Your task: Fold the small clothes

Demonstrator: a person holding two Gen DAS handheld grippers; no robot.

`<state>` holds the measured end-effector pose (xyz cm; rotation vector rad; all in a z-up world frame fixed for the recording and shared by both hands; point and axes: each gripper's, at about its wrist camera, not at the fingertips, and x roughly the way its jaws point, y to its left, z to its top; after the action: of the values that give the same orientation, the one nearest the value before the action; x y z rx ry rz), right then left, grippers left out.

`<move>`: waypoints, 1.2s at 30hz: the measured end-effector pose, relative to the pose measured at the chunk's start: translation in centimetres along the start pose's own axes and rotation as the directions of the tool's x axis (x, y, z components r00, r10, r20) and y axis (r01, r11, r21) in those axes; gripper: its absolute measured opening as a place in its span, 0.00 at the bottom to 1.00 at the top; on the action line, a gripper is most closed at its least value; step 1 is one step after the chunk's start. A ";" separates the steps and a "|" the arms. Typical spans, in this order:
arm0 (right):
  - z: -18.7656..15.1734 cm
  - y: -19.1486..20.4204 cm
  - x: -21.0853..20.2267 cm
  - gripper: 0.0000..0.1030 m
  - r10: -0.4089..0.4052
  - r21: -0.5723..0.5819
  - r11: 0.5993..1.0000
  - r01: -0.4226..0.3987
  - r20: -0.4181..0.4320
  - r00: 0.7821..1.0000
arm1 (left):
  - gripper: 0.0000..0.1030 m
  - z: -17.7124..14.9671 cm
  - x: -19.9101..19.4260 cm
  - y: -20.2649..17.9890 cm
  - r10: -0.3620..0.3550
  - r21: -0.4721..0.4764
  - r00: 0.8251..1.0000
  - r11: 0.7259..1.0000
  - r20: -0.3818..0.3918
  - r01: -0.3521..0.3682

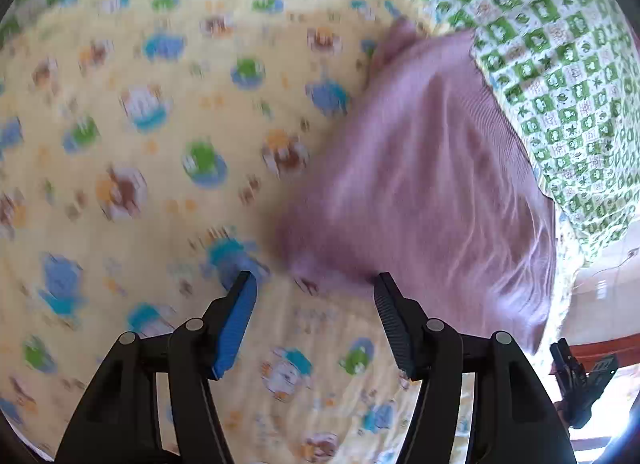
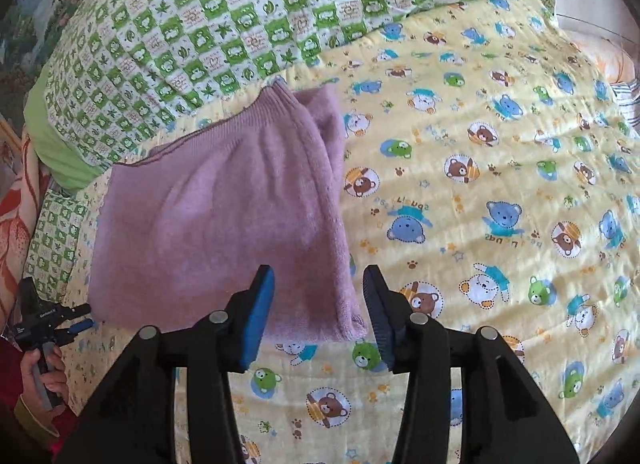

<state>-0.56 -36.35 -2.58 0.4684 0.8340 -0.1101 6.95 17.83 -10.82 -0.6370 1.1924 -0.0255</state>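
Mauve ribbed knit, folded into a soft rectangle — the small purple knitted garment [image 2: 224, 223] lies flat on the yellow quilted bedspread printed with cartoon bears [image 2: 480, 191]. In the right wrist view its ribbed hem edge runs toward eleven o'clock, where it meets the green-and-white checked quilt [image 2: 224, 23], and a thicker doubled fold runs down its side at one o'clock from the gripper. The near edge of the garment sits just ahead of the right gripper [image 2: 319, 284], whose jaws stand apart with the garment's near corner between them but no pad pressing on it. From two to five o'clock the bedspread lies bare and gently wrinkled, wide room for moving.

At eight o'clock in that view a hand [image 2: 40, 380] holds the left gripper [image 2: 78, 318] beside the garment's far lower corner, at the bed's edge.

In the left wrist view, blurred, the left gripper [image 1: 316, 284] has its jaws open — one blue ribbed pad, one black ribbed pad — with bare bedspread [image 1: 120, 123] between them and the garment's [image 1: 420, 183] fuzzy lower edge just at the black fingertip. The checked quilt [image 1: 560, 63] overlaps the scene at one o'clock. The right gripper [image 1: 576, 380] shows at four o'clock, too small to read its jaws there. Open patterned cloth spreads from seven through eleven o'clock.
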 end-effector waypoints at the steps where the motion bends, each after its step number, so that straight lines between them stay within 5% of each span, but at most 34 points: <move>1: 0.0 0.3 -0.2 0.46 0.014 0.001 1.000 -0.014 0.007 1.000 | 0.60 -0.2 0.5 -0.1 -0.008 -0.018 1.000 1.000 -0.007 0.008; 8: -0.4 3.3 1.3 0.47 0.080 -0.021 0.996 -0.081 -0.033 0.996 | 0.69 1.7 2.7 -0.8 -0.072 -0.197 0.997 0.977 0.032 0.076; 16: -1.1 6.0 3.4 0.47 0.141 -0.033 0.989 -0.145 -0.083 0.986 | 0.78 2.7 3.2 1.0 -0.200 -0.394 0.976 0.893 0.083 0.217; 19: -1.0 6.8 3.7 0.47 0.150 -0.055 0.986 -0.155 -0.088 0.985 | 0.76 2.7 3.3 1.5 -0.206 -0.411 0.973 0.882 0.102 0.230; 22: -0.9 7.3 4.5 0.47 0.151 -0.062 0.986 -0.158 -0.105 0.983 | 0.60 3.1 3.4 0.2 -0.137 -0.346 0.985 0.923 0.108 0.167; 24: -0.8 7.5 5.1 0.47 0.159 -0.057 0.984 -0.166 -0.115 0.981 | 0.23 3.3 3.7 -0.8 -0.105 -0.286 0.989 0.949 0.101 0.130; 27: -0.7 7.9 5.7 0.47 0.167 -0.066 0.982 -0.176 -0.125 0.978 | 0.18 3.5 3.0 -2.5 -0.090 -0.217 0.987 0.969 0.134 0.118; 31: 0.1 8.5 6.0 0.47 0.188 -0.083 0.977 -0.198 -0.120 0.975 | 0.17 3.2 1.2 -8.1 -0.091 0.020 0.977 0.996 0.192 0.089; 34: 1.4 8.7 6.4 0.47 0.214 -0.086 0.971 -0.224 -0.111 0.971 | 0.16 2.0 0.4 -13.6 -0.154 0.218 0.968 0.970 0.199 0.109; 36: 2.4 8.6 6.9 0.47 0.230 -0.072 0.969 -0.238 -0.106 0.967 | 0.16 0.7 0.5 -17.9 -0.206 0.353 0.961 0.926 0.183 0.132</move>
<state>8.06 -29.16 -3.23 0.4925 0.8687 0.1668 13.23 3.17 -2.67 -0.4246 0.8899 -0.2957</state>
